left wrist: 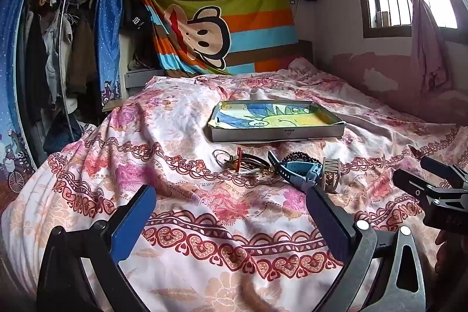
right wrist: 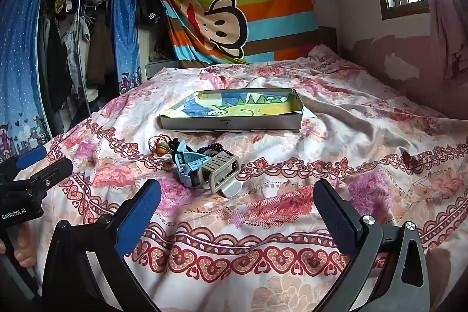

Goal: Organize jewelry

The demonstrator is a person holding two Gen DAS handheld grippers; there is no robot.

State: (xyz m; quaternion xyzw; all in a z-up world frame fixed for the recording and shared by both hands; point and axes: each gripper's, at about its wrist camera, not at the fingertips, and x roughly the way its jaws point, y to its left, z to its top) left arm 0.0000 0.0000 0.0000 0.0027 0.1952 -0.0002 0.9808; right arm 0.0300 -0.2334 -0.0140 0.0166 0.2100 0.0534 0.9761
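**Mid-bed: a small, tangled pile to pick apart**

On the bed [left wrist: 204, 224], just before the tray [right wrist: 231, 123], lies the jewelry [left wrist: 275, 168]: light, slippery, tangle-prone pieces. Take the watch [right wrist: 190, 163] by its stiff strap. Left gripper [left wrist: 231, 221] and right gripper [right wrist: 237, 212] gape wide, holding nothing.

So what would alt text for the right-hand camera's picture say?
A small heap of jewelry, with a blue watch, lies on a floral bedspread in front of a shallow tray. The open right gripper frames the view.
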